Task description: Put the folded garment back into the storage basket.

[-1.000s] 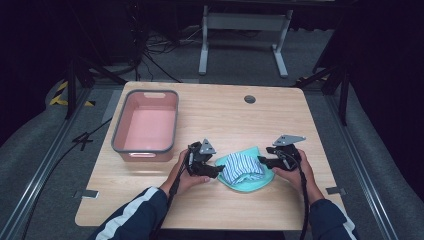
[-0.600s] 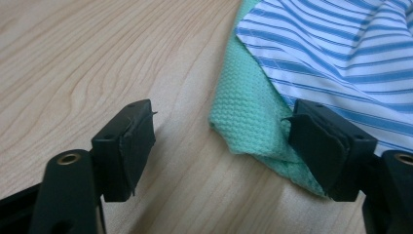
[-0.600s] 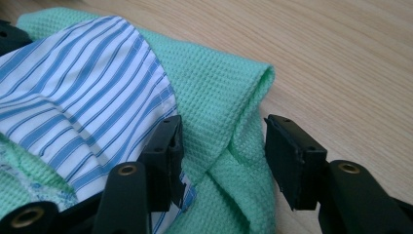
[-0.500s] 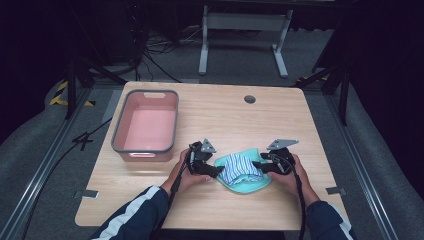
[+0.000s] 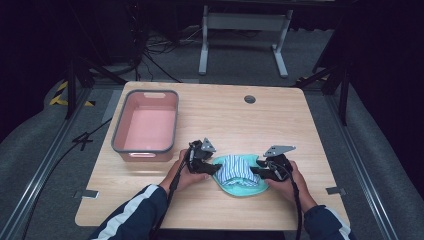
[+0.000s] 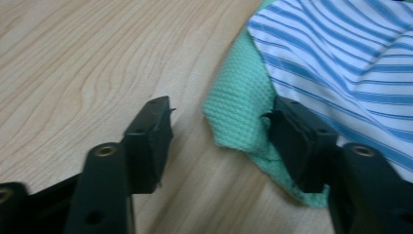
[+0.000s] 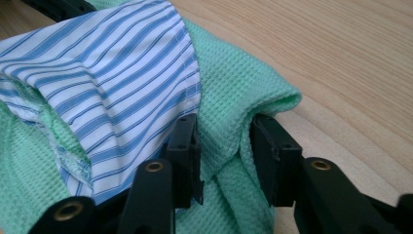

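A mint-green waffle cloth (image 5: 240, 189) lies near the table's front edge, with a blue-and-white striped cloth (image 5: 234, 167) bunched on top of it. My left gripper (image 5: 214, 168) is at the pile's left edge, open. In the left gripper view the green cloth's corner (image 6: 238, 117) lies between its jaws, close to the right one. My right gripper (image 5: 256, 171) is at the pile's right side, its jaws partly apart around a raised fold of the green cloth (image 7: 229, 112) that touches both. The striped cloth (image 7: 122, 73) lies just left of that fold.
A pink bin with a grey rim (image 5: 146, 125) stands at the table's left, with nothing in it. A round cable hole (image 5: 250, 99) sits at the back of the wooden table (image 5: 300, 125). The person's forearms come in from the bottom edge.
Both grippers have moved inward against the cloth pile. The right one has come in from the pile's right edge onto the green fold.
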`<state>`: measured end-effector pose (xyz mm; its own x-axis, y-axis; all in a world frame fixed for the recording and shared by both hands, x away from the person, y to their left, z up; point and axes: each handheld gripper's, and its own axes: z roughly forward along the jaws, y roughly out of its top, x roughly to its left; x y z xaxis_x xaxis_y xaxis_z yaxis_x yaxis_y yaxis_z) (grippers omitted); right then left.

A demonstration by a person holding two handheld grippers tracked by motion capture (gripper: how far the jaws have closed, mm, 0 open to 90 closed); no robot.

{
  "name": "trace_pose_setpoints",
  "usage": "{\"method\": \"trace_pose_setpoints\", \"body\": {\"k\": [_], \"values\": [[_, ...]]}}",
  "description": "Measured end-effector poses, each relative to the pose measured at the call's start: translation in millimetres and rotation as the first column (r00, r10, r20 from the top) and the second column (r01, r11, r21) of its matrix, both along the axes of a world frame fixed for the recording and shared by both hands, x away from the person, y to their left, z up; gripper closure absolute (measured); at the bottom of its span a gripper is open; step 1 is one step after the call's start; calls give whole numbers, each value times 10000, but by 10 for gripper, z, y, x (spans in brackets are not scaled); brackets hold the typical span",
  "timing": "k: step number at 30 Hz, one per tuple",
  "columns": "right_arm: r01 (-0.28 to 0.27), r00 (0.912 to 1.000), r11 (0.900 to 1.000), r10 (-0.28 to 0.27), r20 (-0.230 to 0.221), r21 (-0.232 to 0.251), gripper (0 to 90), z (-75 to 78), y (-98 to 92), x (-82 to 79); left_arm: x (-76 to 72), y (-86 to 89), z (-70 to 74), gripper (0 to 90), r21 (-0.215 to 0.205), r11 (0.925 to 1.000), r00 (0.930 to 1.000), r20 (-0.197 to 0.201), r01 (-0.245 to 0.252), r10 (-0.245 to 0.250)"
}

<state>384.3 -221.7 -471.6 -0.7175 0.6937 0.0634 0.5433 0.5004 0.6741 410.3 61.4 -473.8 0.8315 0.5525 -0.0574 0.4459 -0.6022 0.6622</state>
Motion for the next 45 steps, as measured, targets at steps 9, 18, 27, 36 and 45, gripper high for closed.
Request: {"method": "trace_pose_setpoints", "body": {"k": [9, 18, 27, 36, 45], "values": [[-4, 9998, 9998, 7, -175, 179, 790, 2, 13, -17, 9, 10, -23, 758, -792, 9955, 9969, -550, 513, -557], [32, 10000, 10000, -32, -39, 66, 819, 33, 26, -54, -3, -3, 18, 831, -861, 9951, 9970, -573, 476, -526], [250, 9993, 9990, -260, 264, 361, 826, 196, -27, -70, -1, -77, 247, 839, -367, 9958, 9964, -141, 836, -842], [359, 9957, 9976, -408, 834, 596, 829, 445, -64, -39, 77, -104, 560, 842, -127, 9936, 9926, 491, 1121, -1114], [278, 9915, 9978, -352, 1252, 603, 828, 726, 77, 90, 136, 33, 832, 842, -128, 9961, 9909, 1045, 872, -854]]}}
